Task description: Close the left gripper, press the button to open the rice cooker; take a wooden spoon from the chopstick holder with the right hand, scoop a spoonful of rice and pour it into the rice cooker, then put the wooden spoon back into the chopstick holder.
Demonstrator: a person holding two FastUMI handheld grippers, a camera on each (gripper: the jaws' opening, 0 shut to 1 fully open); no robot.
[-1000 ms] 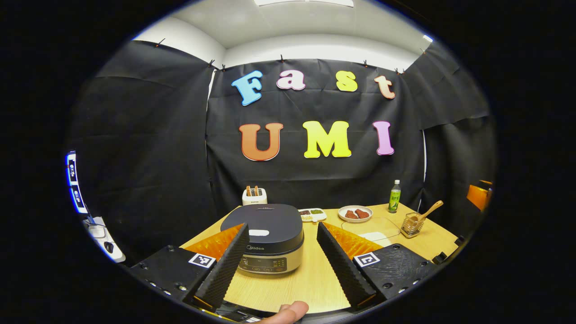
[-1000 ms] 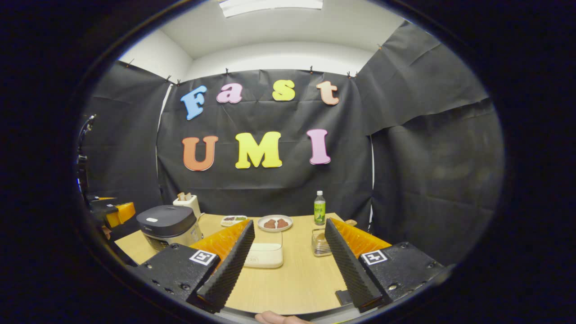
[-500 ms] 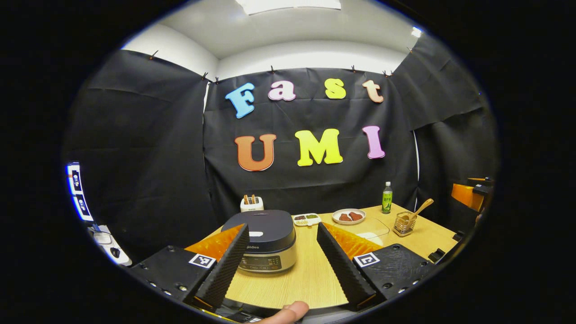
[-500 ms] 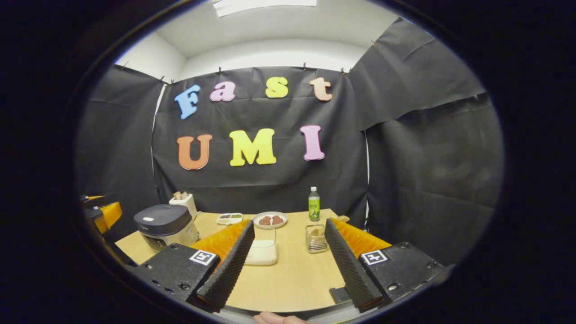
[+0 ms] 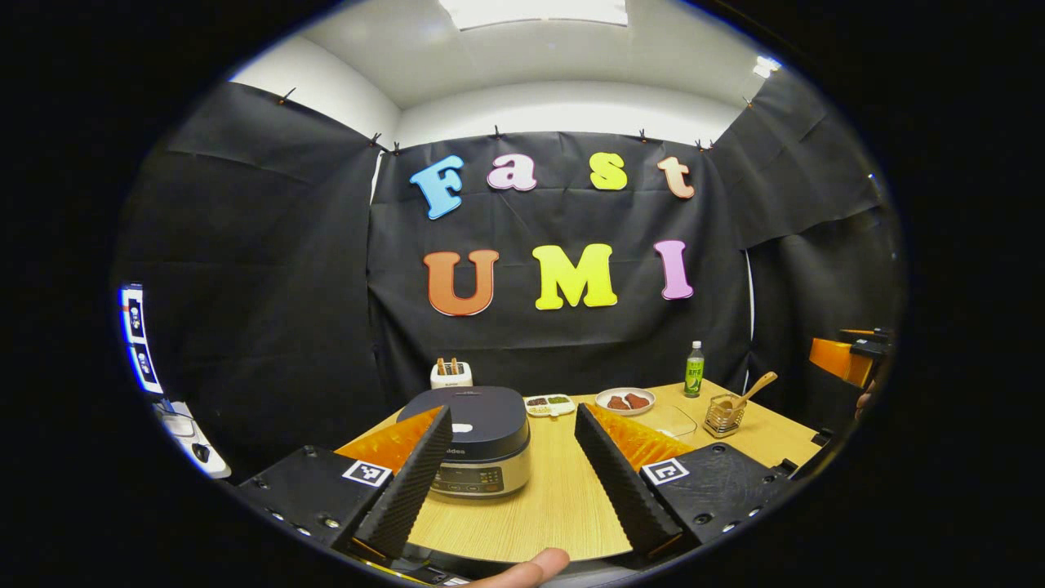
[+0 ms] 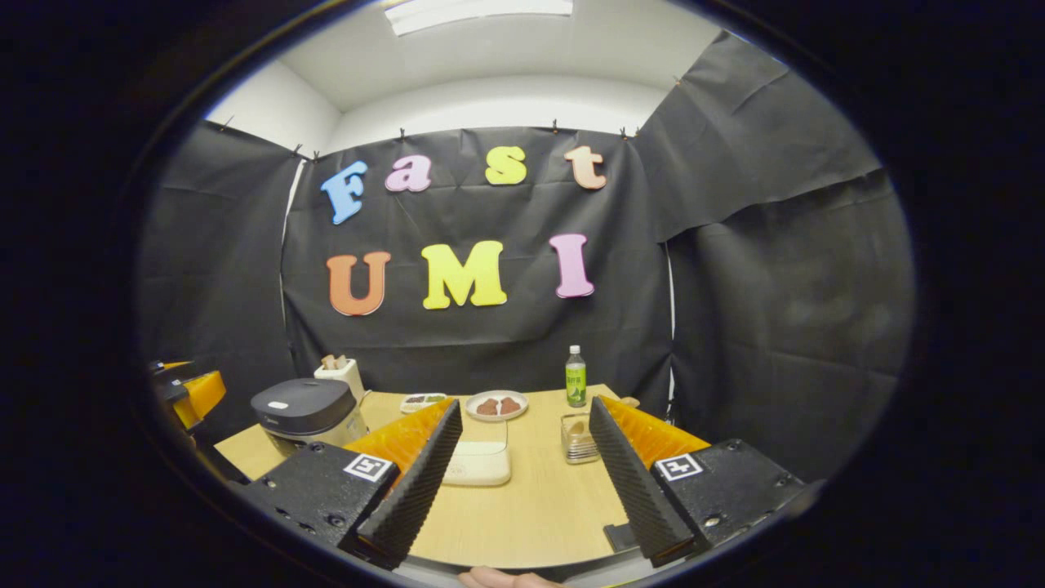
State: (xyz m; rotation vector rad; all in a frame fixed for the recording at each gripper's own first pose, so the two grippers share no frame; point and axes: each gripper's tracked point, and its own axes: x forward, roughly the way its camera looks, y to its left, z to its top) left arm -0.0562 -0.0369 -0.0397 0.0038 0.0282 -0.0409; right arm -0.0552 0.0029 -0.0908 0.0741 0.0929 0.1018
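rice cooker: near left of the wooden table, lid down. squat rounded box, smooth dark lid, pale metal band with a control panel facing us. likely heavy enough to stay put under a push.
button: small pale oval on the near part of the lid. hard, probably slick; best pressed straight down with the tips closed so they do not skid off.
left gripper: jaws spread wide, nothing between them, hanging short of the cooker. ribbed pads.
wooden spoon: far right, bowl down in the holder, handle leaning up and to the right. stiff, light, matte wood; take it on the free upper handle.
chopstick holder: small slatted basket, looks light and could tip if the spoon drags its rim.
rice container: clear, shallow, rounded box in the middle of the table, white rice in the bottom. loose grains will spill off a tilted spoon.
right gripper: jaws wide apart and empty, holder just beyond its right finger.
other things: green bottle and plate at the far edge.
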